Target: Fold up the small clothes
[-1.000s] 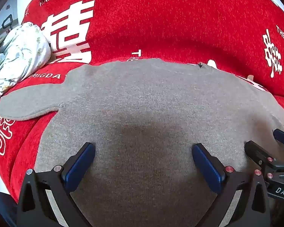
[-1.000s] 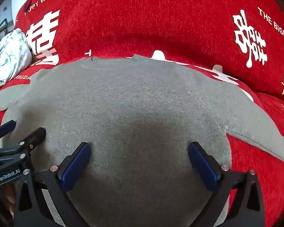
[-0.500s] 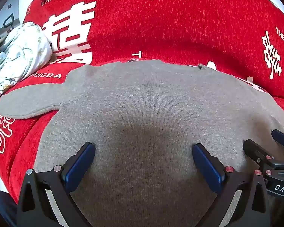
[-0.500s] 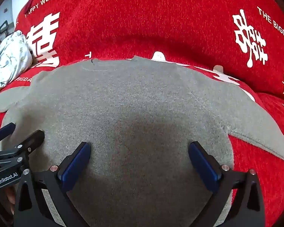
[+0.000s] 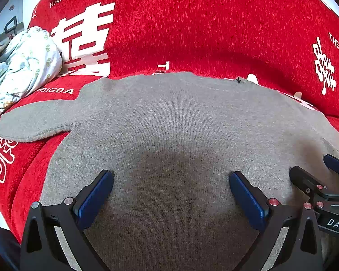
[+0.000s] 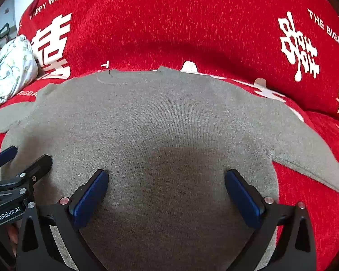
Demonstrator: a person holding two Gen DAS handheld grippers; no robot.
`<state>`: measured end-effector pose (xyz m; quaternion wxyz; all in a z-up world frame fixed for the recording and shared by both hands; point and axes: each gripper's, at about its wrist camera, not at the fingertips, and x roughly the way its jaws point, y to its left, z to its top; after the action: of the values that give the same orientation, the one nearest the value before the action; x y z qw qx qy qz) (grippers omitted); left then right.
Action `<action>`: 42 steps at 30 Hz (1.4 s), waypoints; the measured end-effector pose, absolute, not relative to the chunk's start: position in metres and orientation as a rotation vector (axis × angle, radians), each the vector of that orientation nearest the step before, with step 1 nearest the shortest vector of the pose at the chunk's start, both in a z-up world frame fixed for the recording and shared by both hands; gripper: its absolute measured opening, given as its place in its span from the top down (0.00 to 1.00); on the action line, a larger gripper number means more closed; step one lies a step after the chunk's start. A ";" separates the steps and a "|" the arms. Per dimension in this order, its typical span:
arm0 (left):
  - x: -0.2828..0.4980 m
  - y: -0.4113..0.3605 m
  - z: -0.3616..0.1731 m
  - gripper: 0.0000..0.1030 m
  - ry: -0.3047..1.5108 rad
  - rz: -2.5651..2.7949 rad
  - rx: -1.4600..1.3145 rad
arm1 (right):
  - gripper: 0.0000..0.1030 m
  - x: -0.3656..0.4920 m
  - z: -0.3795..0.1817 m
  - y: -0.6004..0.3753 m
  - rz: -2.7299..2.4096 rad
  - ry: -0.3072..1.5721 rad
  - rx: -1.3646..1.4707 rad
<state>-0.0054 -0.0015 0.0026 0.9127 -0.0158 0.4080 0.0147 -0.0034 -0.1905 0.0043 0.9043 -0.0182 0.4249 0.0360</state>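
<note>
A small grey knit sweater (image 5: 174, 122) lies flat on a red sofa seat, neckline away from me, one sleeve spread to the left (image 5: 34, 122) and one to the right (image 6: 309, 155). My left gripper (image 5: 170, 192) is open and empty just above the sweater's near part. My right gripper (image 6: 166, 189) is open and empty beside it, over the same near part. Each gripper shows at the edge of the other's view: the right one (image 5: 323, 180), the left one (image 6: 18, 164). The sweater's near hem is hidden below both views.
The red sofa cover (image 5: 192, 33) with white lettering rises as a backrest behind the sweater. A crumpled pale floral garment (image 5: 24, 67) lies on the seat at the far left, also in the right wrist view (image 6: 13, 70).
Both grippers have shifted very slightly; the sweater sits a touch lower in the views. Both stay open and the sweater has not moved.
</note>
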 end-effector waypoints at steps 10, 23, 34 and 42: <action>-0.007 -0.002 0.001 0.00 0.836 0.034 -0.030 | 0.00 -0.006 0.004 -0.190 0.065 0.876 -0.052; -0.008 0.000 0.000 0.00 0.833 0.037 -0.032 | 0.00 0.002 0.005 -0.185 0.058 0.930 -0.035; -0.004 -0.001 0.002 0.00 0.868 0.036 -0.017 | 0.00 0.002 0.003 -0.185 0.064 0.936 -0.061; 0.001 -0.003 0.007 0.00 0.918 0.045 -0.005 | 0.00 -0.002 0.005 -0.181 0.042 0.916 -0.085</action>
<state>0.0008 -0.0029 0.0069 0.8962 -0.0023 0.4432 0.0217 -0.0017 -0.1809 0.0055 0.8958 -0.0411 0.4421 0.0202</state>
